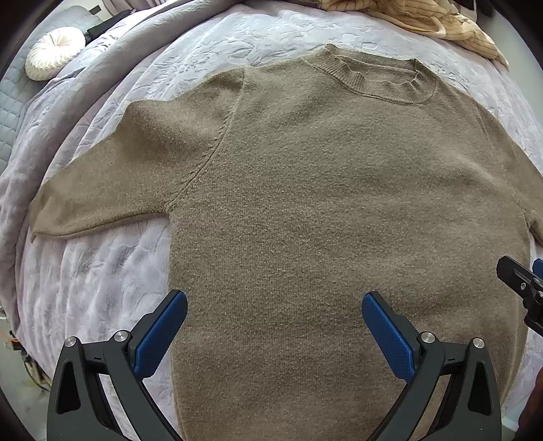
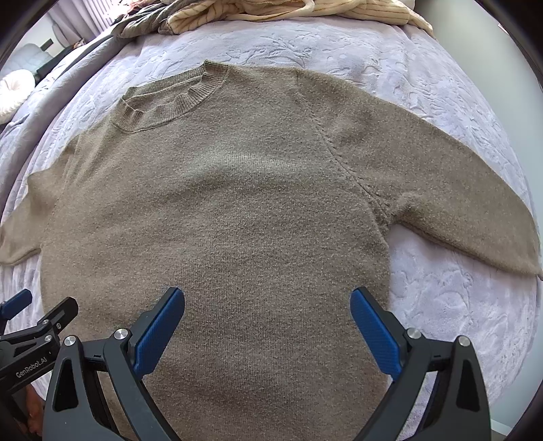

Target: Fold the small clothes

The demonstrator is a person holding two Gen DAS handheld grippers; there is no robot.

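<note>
Sweater (image 1: 322,203) lay flat, face up on the bedspread (image 1: 101,271), sleeves out. My left gripper (image 1: 274,325) & right gripper (image 2: 267,322) both hung wide apart, empty, over the hem. Soft, floppy knit, prob. light; I'd pinch cuffs/shoulders.

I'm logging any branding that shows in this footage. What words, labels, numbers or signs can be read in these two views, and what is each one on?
"GenRobot.AI": white print on the black body of the left gripper, seen at the lower left edge of the right wrist view.
Nothing else is readable: the brown sweater shows no tag or print, and neither does the lavender bedspread or the striped fabric at the far edge.
</note>
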